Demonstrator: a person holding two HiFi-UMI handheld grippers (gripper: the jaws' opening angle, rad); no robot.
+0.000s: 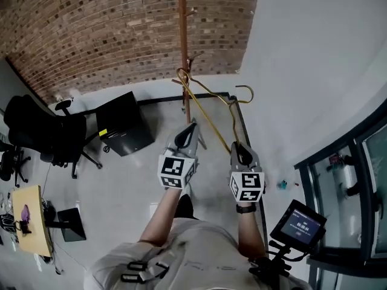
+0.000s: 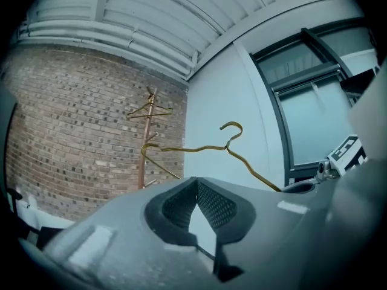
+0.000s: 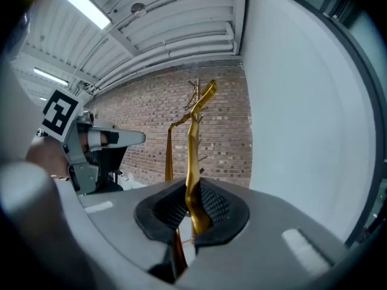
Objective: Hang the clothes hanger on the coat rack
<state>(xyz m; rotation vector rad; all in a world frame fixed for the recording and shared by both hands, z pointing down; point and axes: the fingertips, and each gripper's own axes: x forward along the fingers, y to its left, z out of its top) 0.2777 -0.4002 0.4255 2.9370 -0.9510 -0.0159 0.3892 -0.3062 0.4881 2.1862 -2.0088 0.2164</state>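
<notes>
Plainly, with our right gripper (image 3: pixel 192 191) jaws pinching only the thin clothes hanger (image 3: pixel 191 159) wire rising ahead of them, and our left gripper (image 2: pixel 197 187) jaws pressed together empty, the hook may swivel and miss the coat rack (image 1: pixel 183 41) beyond

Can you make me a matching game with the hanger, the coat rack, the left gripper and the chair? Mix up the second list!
Things:
1. gold clothes hanger
2. coat rack
3. left gripper
4. black office chair

Places or states:
A. on the floor, far left in the head view
B. jaws together, nothing between them
C. clamped in the right gripper
D. standing upright in front of the brick wall

Right pairs: 1-C, 2-D, 3-B, 4-A
</notes>
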